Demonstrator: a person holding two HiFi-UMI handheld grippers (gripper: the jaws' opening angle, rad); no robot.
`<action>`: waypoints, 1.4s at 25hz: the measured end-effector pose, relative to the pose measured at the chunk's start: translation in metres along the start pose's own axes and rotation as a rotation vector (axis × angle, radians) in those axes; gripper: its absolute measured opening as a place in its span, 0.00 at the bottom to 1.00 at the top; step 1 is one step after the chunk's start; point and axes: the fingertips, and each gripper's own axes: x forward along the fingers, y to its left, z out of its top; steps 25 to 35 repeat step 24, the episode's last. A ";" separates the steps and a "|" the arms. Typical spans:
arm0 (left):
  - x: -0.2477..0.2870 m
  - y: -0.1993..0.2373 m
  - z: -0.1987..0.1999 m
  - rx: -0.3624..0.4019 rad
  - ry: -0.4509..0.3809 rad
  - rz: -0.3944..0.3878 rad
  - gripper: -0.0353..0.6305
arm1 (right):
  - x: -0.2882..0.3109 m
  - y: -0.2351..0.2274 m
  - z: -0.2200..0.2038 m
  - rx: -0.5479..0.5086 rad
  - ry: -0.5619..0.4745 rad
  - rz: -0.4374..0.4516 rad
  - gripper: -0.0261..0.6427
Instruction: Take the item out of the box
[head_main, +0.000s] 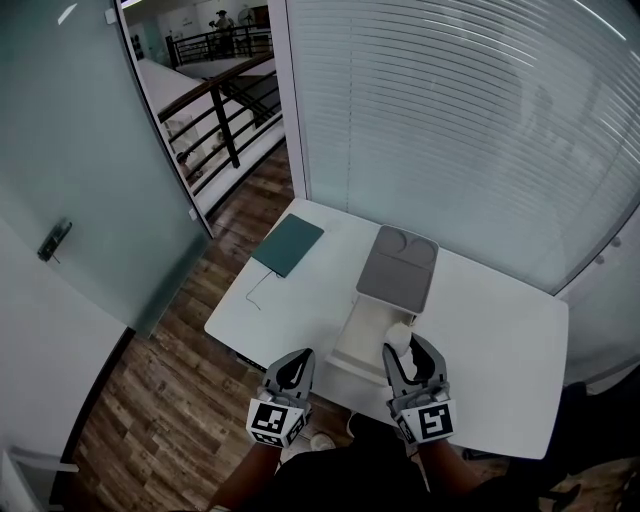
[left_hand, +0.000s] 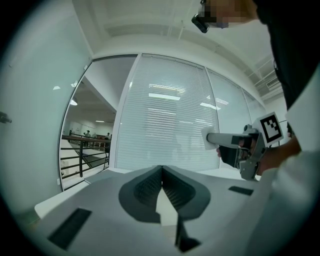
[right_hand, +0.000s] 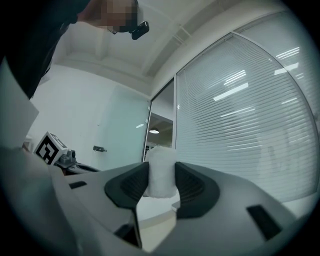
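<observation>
The white item (right_hand: 161, 172) is squeezed between the 2 jaws of the right gripper (head_main: 405, 352). It is held up over the right side of the open box (head_main: 352, 350), near the front edge of the table (head_main: 500, 330). The box's grey lid (head_main: 398, 268) lies flipped back behind it. The table is bare to the right. A green book (head_main: 288, 244) lies by the far left edge. The left gripper (head_main: 297, 362) hangs left of the box, with its jaws pressed together on nothing. Both grippers point forward, side by side.
</observation>
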 end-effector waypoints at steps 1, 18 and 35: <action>-0.001 0.000 -0.001 0.000 0.001 0.000 0.07 | 0.000 0.001 0.001 0.002 -0.001 -0.001 0.29; -0.016 0.004 0.000 0.004 0.007 0.003 0.07 | -0.003 0.012 0.005 -0.023 -0.009 0.007 0.29; -0.017 0.001 -0.006 0.002 0.018 -0.005 0.07 | -0.005 0.012 -0.002 -0.023 0.006 0.006 0.29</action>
